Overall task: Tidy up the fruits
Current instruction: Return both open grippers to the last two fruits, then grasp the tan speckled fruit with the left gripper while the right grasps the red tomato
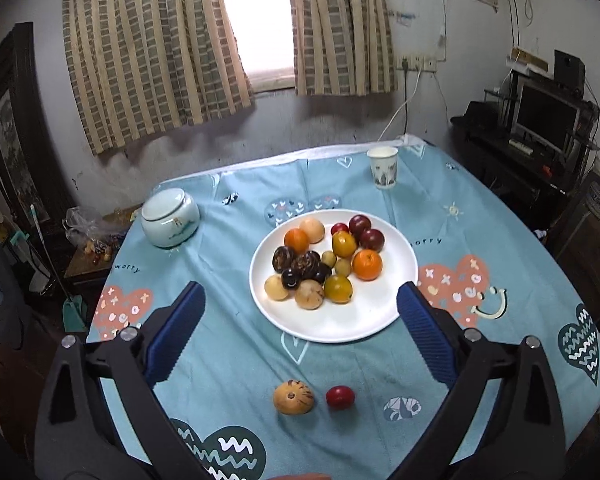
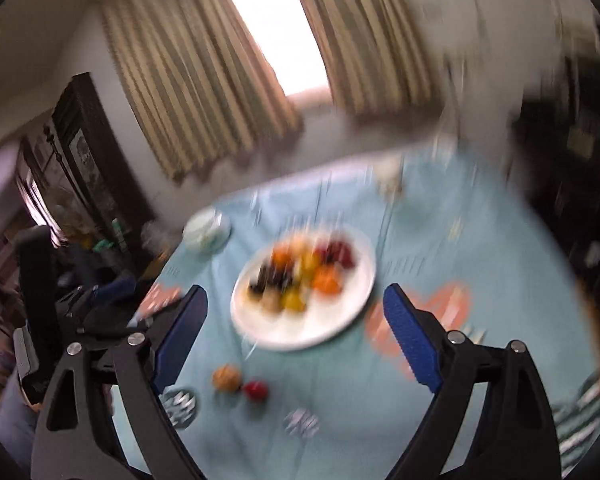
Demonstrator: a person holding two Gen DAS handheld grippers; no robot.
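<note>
Striped beige-and-grey curtains (image 1: 152, 60) hang either side of a bright window behind a round table under a light blue cloth printed with hearts (image 1: 480, 216). Near the middle of that table sits a round white plate (image 1: 340, 320) heaped with small fruits: two orange ones, two yellow ones, dark red plums toward the plate's far side, dark brown mottled ones at its left, and pale tan ones along its near-left rim. Two fruits lie off the plate on the cloth toward the table's near edge, just beside each other but apart: a tan round fruit with dark streaks (image 1: 294, 397) on the left and a small red fruit (image 1: 340, 397) on the right. At the table's far left edge stands a pale green lidded ceramic jar (image 1: 170, 218), and at the far edge a white paper cup (image 1: 382, 167). Both claws hang above the near part of the table, released and empty. The left gripper (image 1: 300, 310) has its blue ribbed pads spread wide, framing the plate's near half. The right gripper (image 2: 296, 320) is likewise spread wide with nothing between its pads; its view is heavily blurred, yet the plate and the two loose fruits can be made out ahead of it.
</note>
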